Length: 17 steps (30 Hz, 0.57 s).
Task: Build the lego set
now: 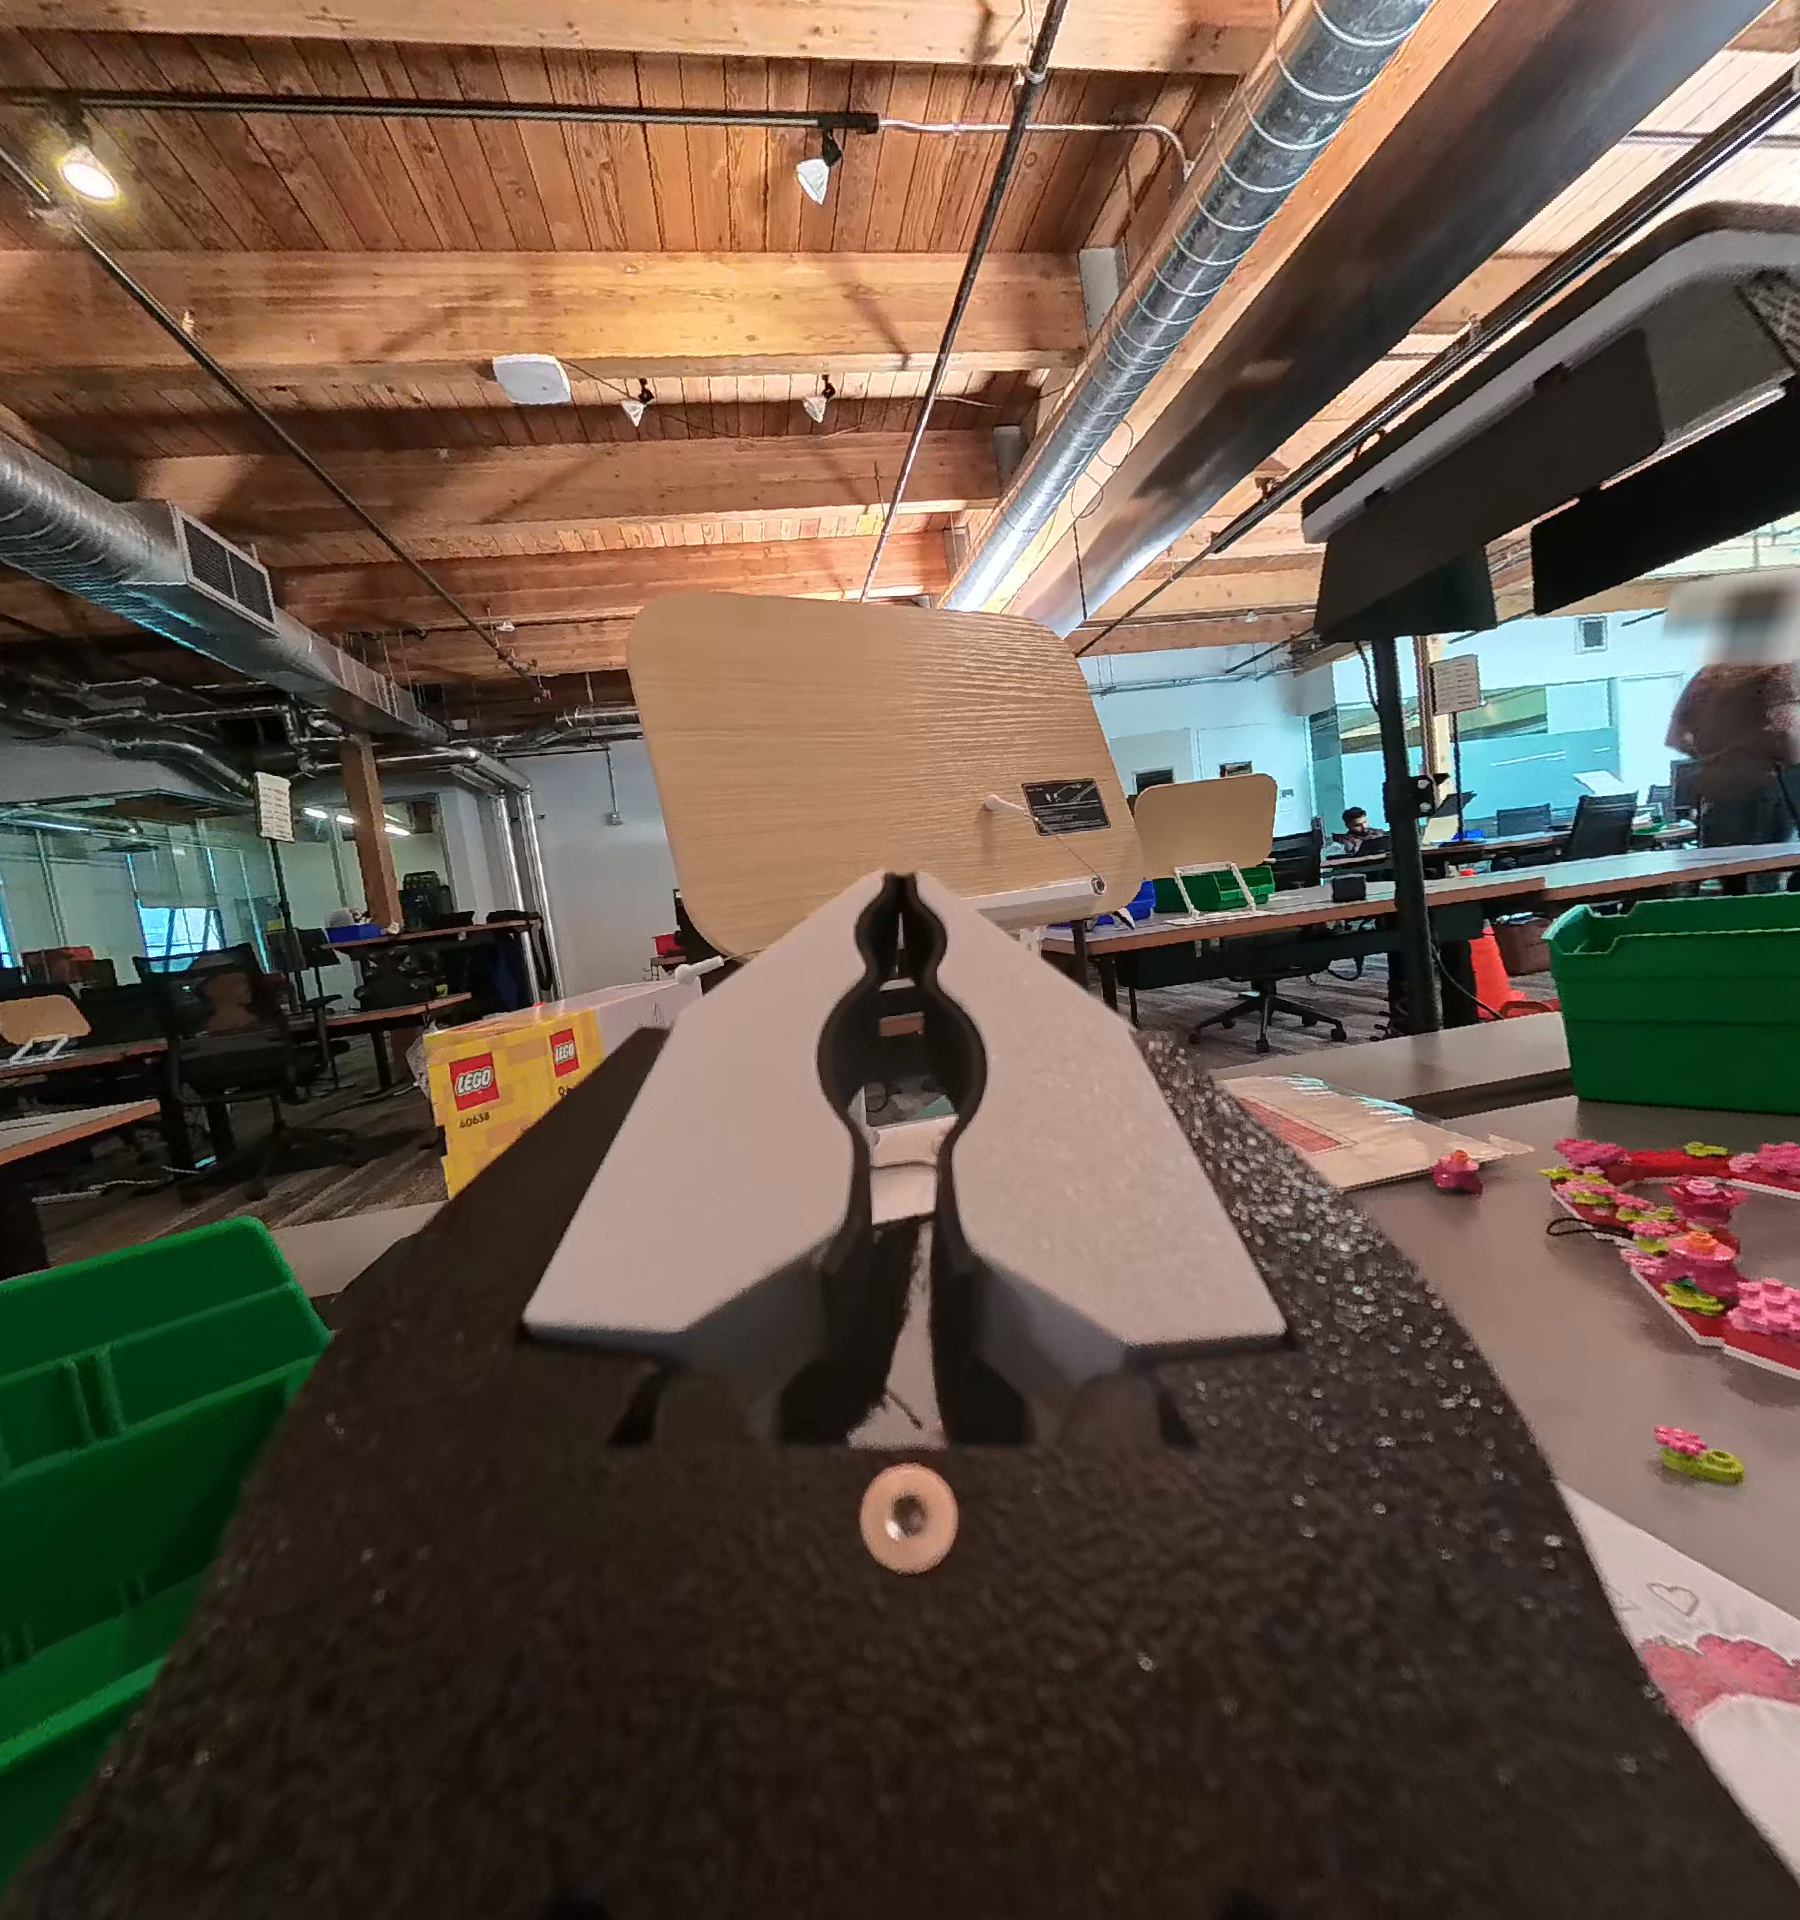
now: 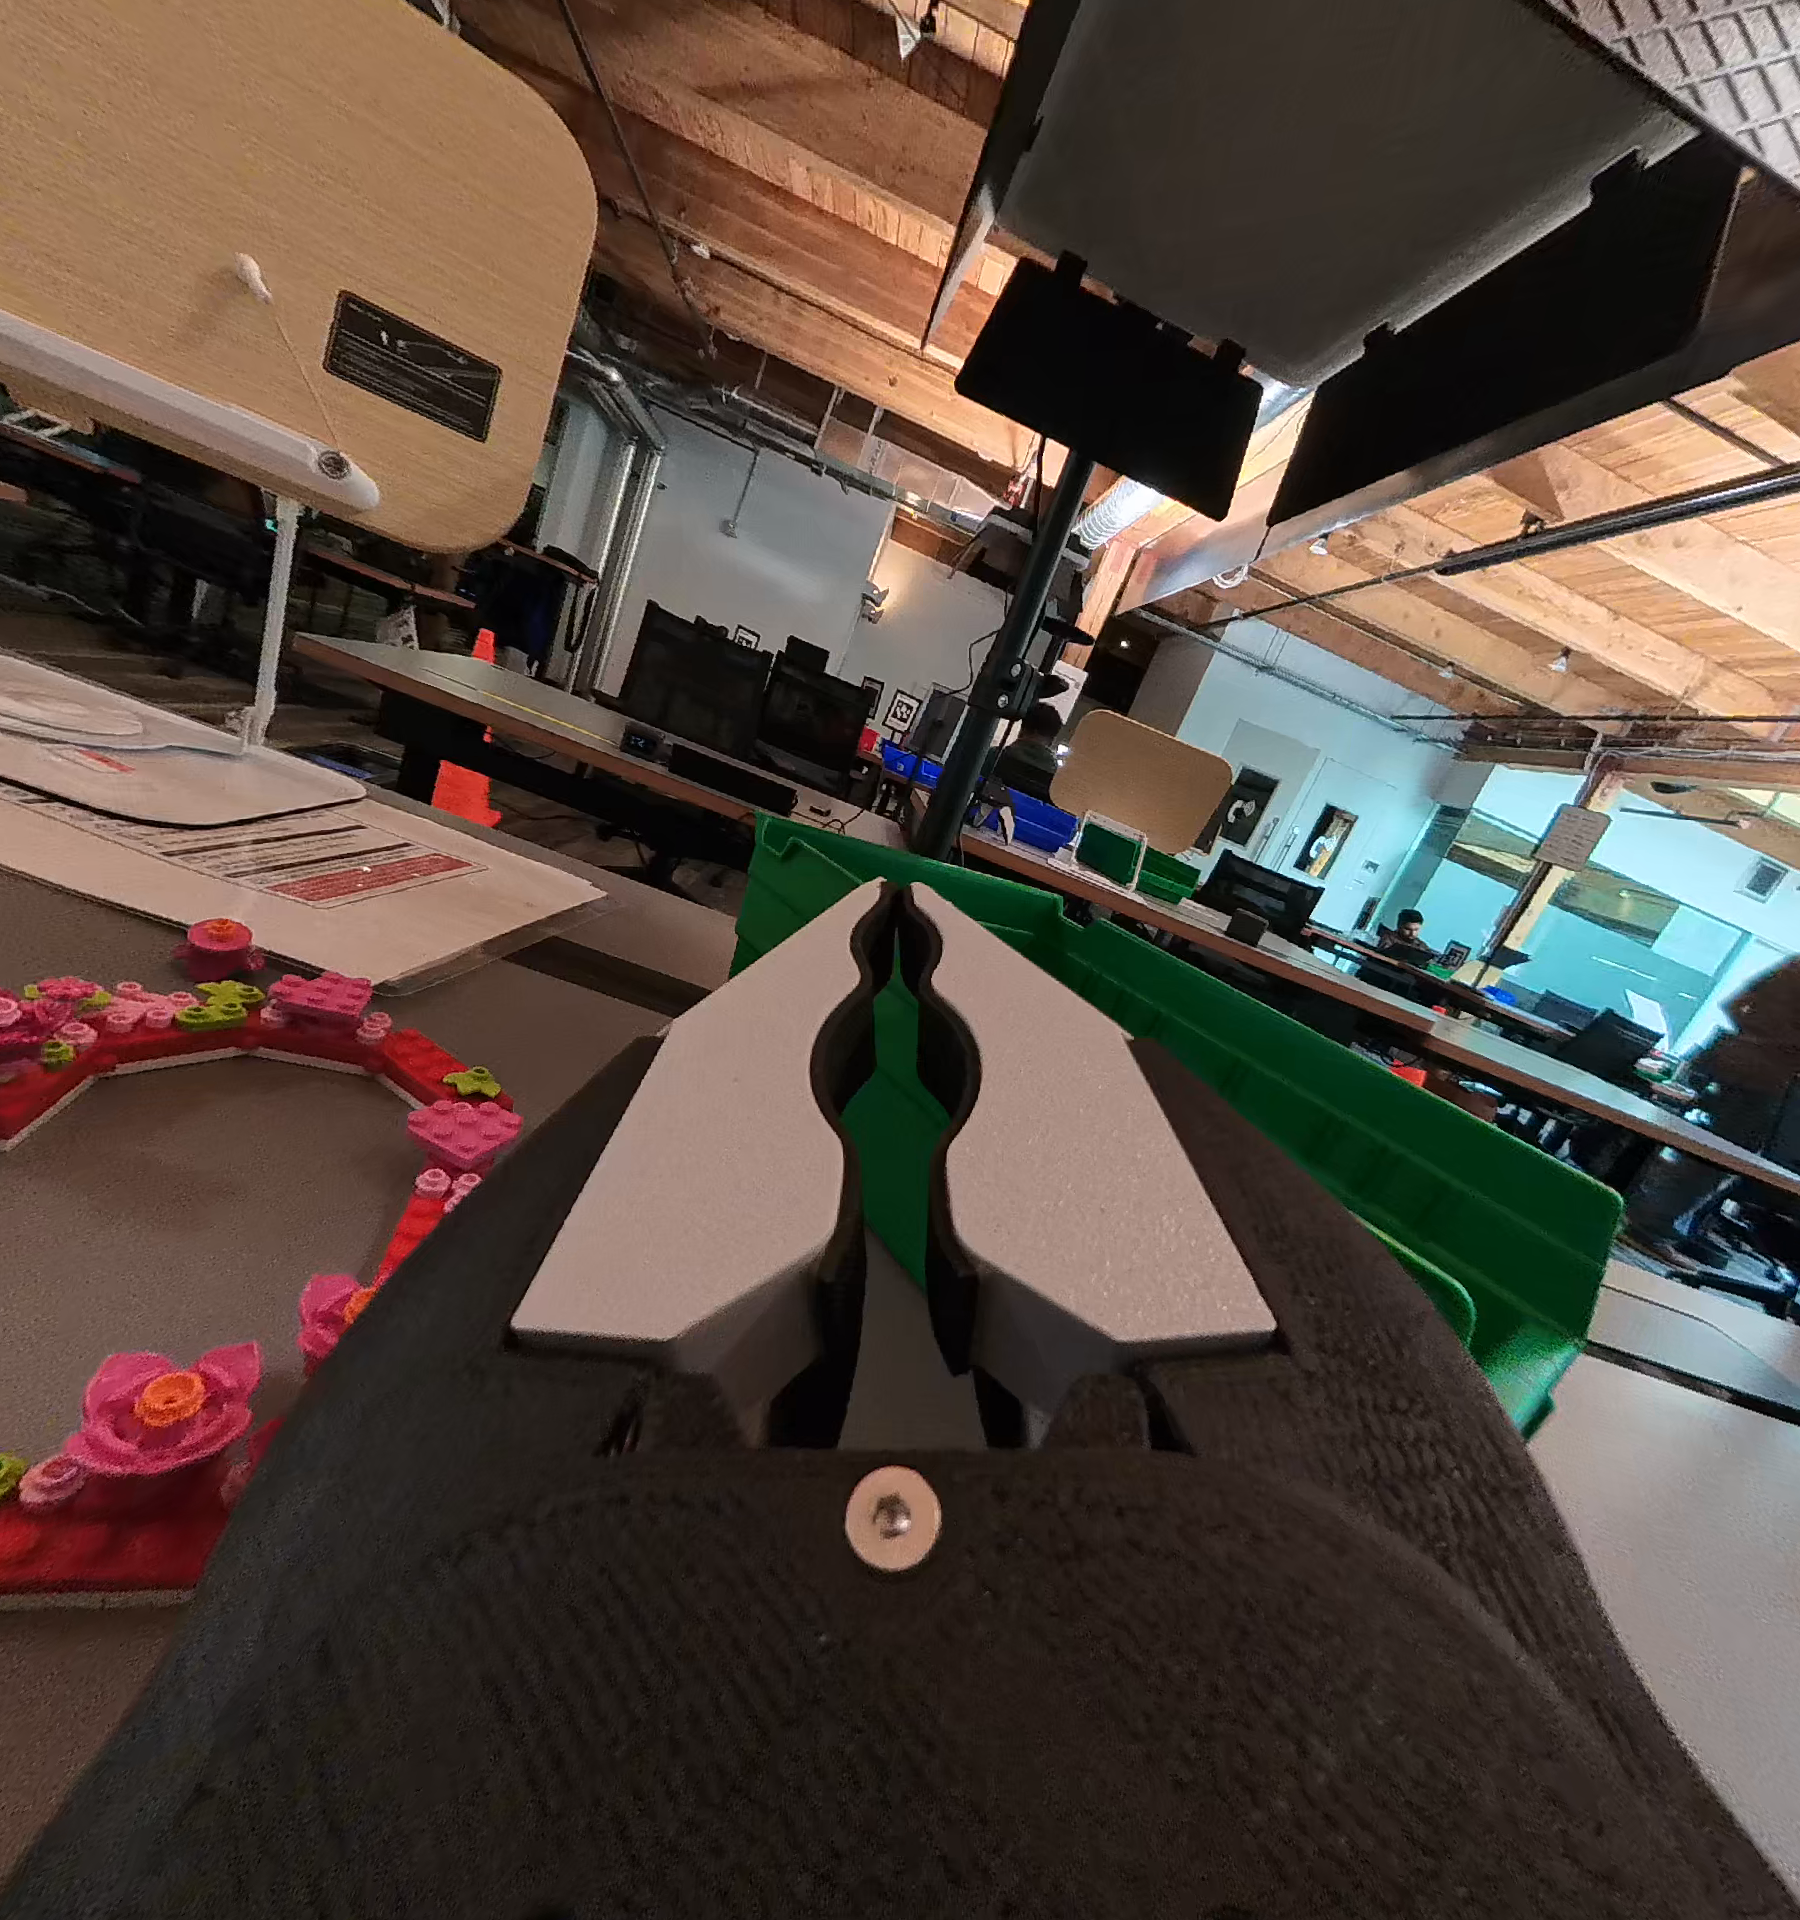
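Observation:
A red heart-shaped lego frame covered with pink flowers (image 2: pixel 179 1049) lies on the grey table; it also shows in the left wrist view (image 1: pixel 1706 1247) at the right. My left gripper (image 1: pixel 901 883) is shut and empty, raised and pointing past the table, with the frame off to its right. My right gripper (image 2: pixel 898 894) is shut and empty, with the frame to its left. A loose pink flower (image 1: pixel 1457 1172) and a small pink-and-lime piece (image 1: pixel 1698 1455) lie near the frame. Another loose pink flower (image 2: pixel 215 940) sits by the frame's far side.
A green bin (image 2: pixel 1291 1122) stands right of the frame, also in the left wrist view (image 1: pixel 1717 997). Another green bin (image 1: pixel 96 1455) is at the left. A yellow lego box (image 1: pixel 511 1081), a wooden stand (image 1: pixel 865 758), a plastic-sleeved sheet (image 2: pixel 283 862) and a booklet (image 1: pixel 1769 1683) are nearby. The grippers' ends are close to 50 cm from one another. The small pink-and-lime piece (image 1: pixel 1698 1455) sits 25 cm or so from the ends of my left fingers.

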Motion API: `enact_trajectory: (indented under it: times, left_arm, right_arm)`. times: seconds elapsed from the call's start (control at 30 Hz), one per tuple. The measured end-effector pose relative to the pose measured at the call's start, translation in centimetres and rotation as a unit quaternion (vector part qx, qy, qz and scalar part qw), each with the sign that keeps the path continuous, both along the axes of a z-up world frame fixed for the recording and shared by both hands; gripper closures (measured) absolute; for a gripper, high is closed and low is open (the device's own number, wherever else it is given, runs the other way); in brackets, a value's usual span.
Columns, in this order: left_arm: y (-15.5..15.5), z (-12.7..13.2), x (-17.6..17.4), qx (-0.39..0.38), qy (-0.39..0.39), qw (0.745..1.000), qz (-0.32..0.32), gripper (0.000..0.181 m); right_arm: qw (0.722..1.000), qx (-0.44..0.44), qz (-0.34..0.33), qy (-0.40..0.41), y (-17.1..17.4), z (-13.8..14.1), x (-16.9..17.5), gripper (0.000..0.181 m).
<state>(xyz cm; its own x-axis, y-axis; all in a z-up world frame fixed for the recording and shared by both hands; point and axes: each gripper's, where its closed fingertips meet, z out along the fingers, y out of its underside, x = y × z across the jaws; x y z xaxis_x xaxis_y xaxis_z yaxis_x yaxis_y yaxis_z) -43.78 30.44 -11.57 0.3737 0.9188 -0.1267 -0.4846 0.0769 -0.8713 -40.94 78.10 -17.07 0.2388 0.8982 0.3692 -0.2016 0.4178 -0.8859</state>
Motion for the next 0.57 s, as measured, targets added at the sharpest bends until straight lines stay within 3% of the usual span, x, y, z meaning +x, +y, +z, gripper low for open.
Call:
enact_trajectory:
  times: [0.57]
  left_arm:
    - [1.4, -1.7, -0.5, -0.018, -0.027, 0.999, -0.02, 0.181]
  right_arm:
    - [0.999, -0.03, 0.011, 0.012, 0.0, 0.3, 1.0, 0.181]
